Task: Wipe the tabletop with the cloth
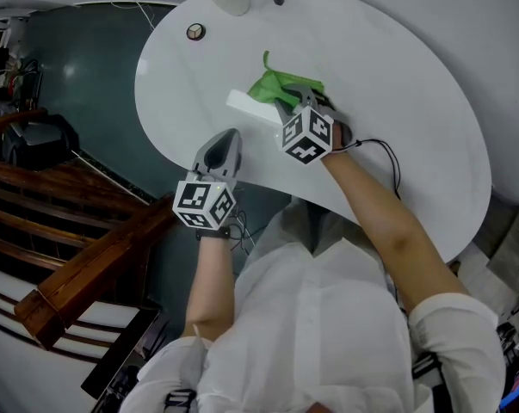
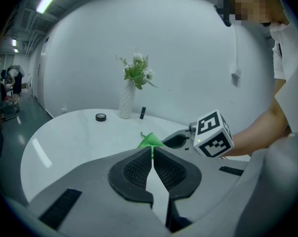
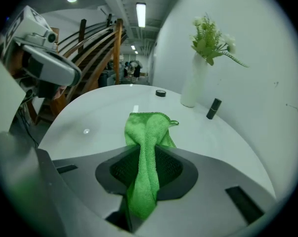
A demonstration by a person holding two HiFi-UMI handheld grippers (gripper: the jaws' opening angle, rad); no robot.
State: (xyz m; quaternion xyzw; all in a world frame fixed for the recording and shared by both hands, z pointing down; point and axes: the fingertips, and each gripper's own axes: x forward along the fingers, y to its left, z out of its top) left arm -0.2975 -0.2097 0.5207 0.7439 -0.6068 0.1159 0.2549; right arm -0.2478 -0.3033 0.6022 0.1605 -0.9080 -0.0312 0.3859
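Risk, cloth slip: cloth (image 3: 146,132) is pinched as one narrow bunched fold; judged that a hard drag across the table (image 1: 397,101) could pull it out of the jaws.
Risk, poor coverage: only a small flap lies flat ahead of the jaws, so a stroke would likely wipe a thin band, and the gripper's hard front may scrape the surface.
Risk, knock-over: vase (image 3: 193,85), dark tube (image 3: 214,108) and small round disc (image 1: 195,32) stand near the far edge; a long forward sweep could tip or push them.
Risk, collision: left gripper sits near the right one; a sideways stroke toward the left edge could bump it.
Cloth position: on the tabletop, between the middle and the near edge, well apart from the vase.
Right gripper (image 3: 145,149): jaws clamped on the cloth, tail hanging back through them.
Right arm pose: stretched forward over the near edge, gripper low at the surface.
Left gripper (image 2: 152,149): jaws closed together, nothing between them.
Left arm pose: tucked close to the body, gripper hovering at the near edge, aimed across the table.
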